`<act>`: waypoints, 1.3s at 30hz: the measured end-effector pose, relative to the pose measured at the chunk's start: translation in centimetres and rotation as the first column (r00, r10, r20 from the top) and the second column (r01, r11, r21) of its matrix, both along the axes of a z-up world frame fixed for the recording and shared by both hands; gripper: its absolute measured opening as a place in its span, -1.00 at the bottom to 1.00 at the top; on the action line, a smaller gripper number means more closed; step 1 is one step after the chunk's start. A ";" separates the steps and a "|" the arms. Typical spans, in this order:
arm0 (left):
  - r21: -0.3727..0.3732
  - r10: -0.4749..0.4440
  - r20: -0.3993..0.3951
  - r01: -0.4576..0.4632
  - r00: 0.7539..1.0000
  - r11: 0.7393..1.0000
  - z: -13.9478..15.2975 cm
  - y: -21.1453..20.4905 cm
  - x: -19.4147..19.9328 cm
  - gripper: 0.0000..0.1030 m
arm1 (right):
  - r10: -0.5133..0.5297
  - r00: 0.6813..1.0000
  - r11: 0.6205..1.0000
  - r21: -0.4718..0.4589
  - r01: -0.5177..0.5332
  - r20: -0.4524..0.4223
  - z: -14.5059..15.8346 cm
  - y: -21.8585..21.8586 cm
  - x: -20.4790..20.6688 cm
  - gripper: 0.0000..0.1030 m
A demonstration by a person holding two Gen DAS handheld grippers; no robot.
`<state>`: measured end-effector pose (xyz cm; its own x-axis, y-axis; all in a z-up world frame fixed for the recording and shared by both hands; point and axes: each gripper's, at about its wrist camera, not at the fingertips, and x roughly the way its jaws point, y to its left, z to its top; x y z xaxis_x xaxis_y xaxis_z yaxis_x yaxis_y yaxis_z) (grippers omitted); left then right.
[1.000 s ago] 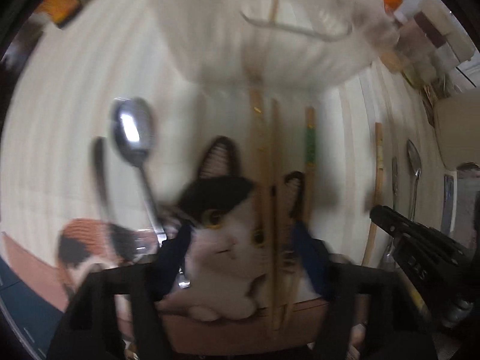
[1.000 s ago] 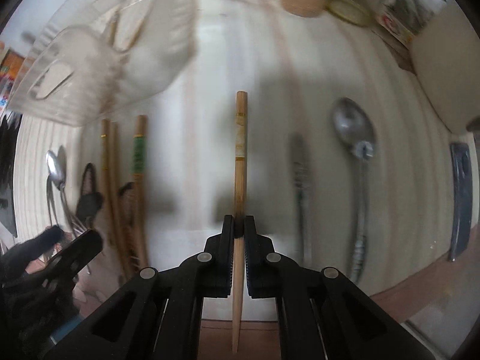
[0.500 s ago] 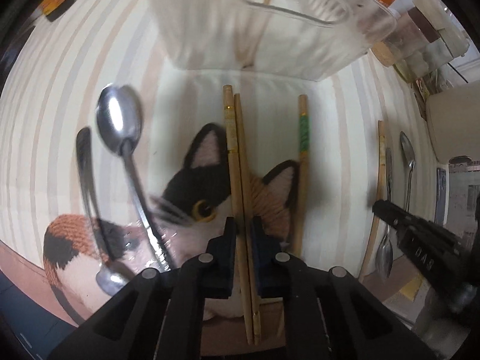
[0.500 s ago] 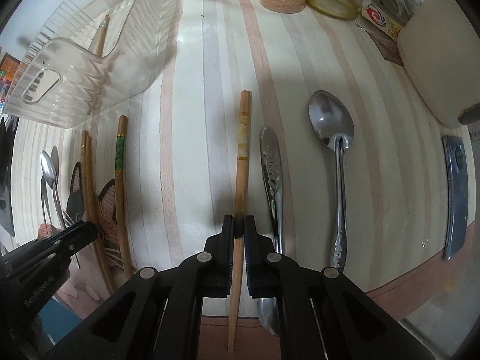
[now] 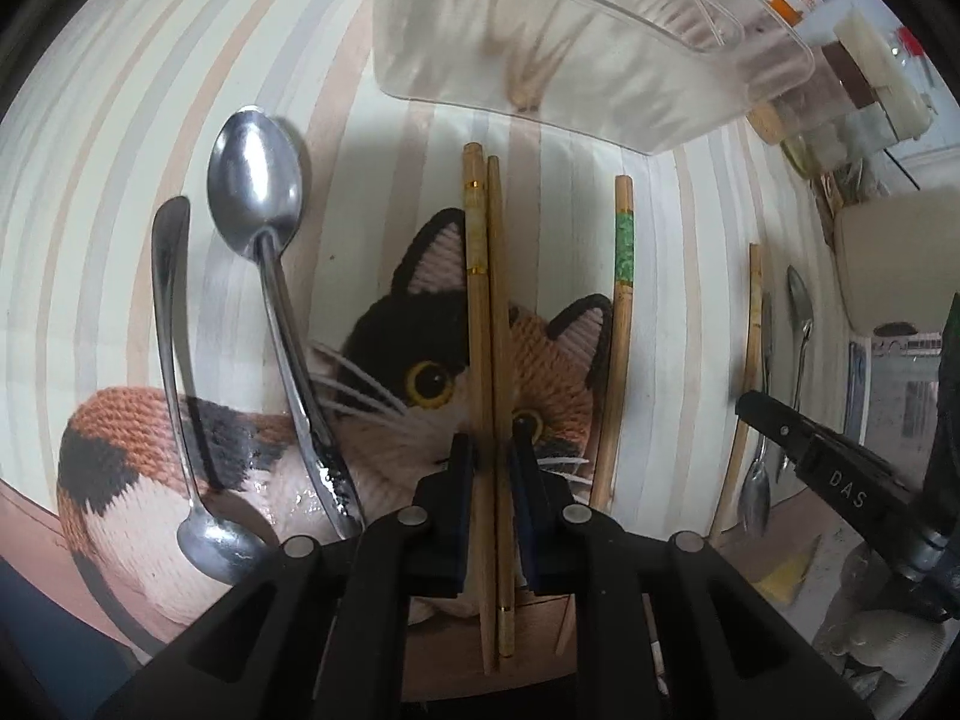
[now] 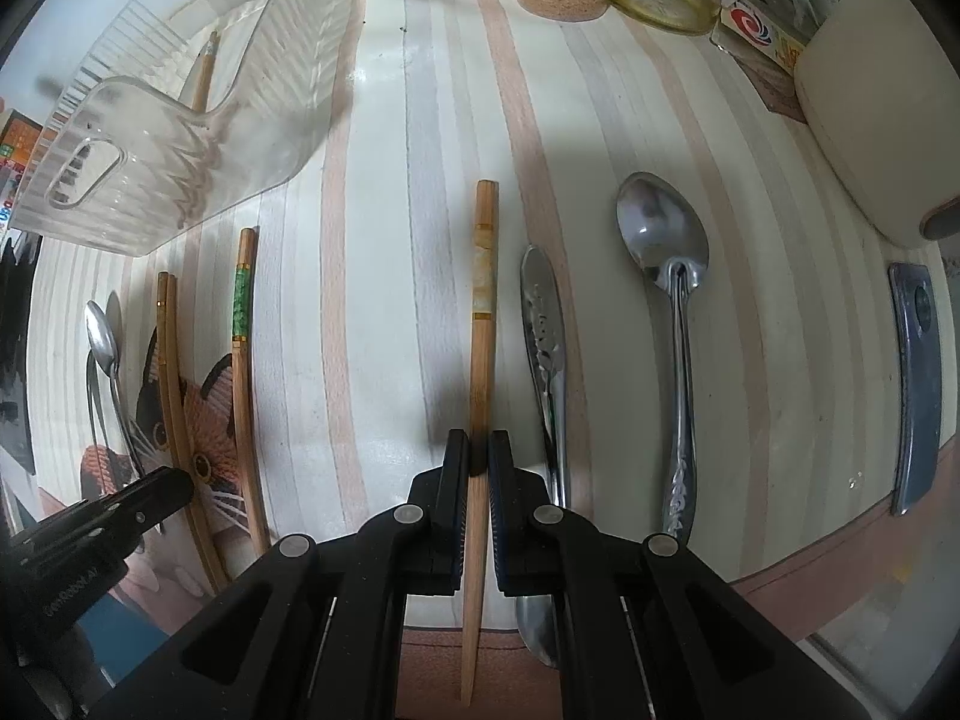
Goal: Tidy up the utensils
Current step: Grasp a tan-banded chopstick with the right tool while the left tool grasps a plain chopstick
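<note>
Spreading across both views, a striped table [image 6: 420, 192] is seen, with a clear plastic bin [image 6: 180, 138] at its far side holding one chopstick [image 6: 204, 75]. A knitted cat mat [image 5: 384, 372] lies under two spoons [image 5: 255, 204] and a pair of chopsticks [image 5: 485, 312]. That pair is straddled by the left tool [image 5: 495, 450], whose jaws are opening slightly; the pads look just beside the sticks, and contact cannot be told. A green-banded chopstick [image 5: 623, 276] lies just beside the pair. The right tool [image 6: 477, 459] is closed on a single chopstick [image 6: 483, 324] lying on the table, near a spoon [image 6: 666, 252] and another utensil handle [image 6: 543, 324].
</note>
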<state>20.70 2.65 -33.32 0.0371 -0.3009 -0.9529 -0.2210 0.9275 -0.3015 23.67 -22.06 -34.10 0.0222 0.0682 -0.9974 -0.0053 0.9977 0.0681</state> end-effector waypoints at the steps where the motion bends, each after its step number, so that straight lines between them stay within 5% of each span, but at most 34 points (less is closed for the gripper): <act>1: -0.013 0.016 -0.006 -0.016 1.000 1.000 -0.1 0.4 -0.2 -0.75 | -0.002 1.000 1.000 0.003 0.002 -0.002 -0.1 -0.1 0.1 -0.87; 16: -0.089 0.155 -0.008 -0.155 0.988 0.984 0.0 4.6 -2.5 -0.75 | -0.022 1.000 0.999 0.031 0.022 0.000 -0.1 -1.8 -0.1 -0.87; 28: 0.148 -0.050 0.000 0.049 0.999 0.988 0.7 0.3 -1.0 -0.79 | 0.006 1.000 1.000 -0.015 -0.006 0.010 0.1 0.0 -0.5 -0.87; 39: 0.204 -0.088 -0.031 0.093 0.996 0.975 0.6 1.3 -3.3 -0.89 | 0.128 0.991 0.991 -0.034 -0.129 -0.037 0.2 3.0 -2.8 -0.87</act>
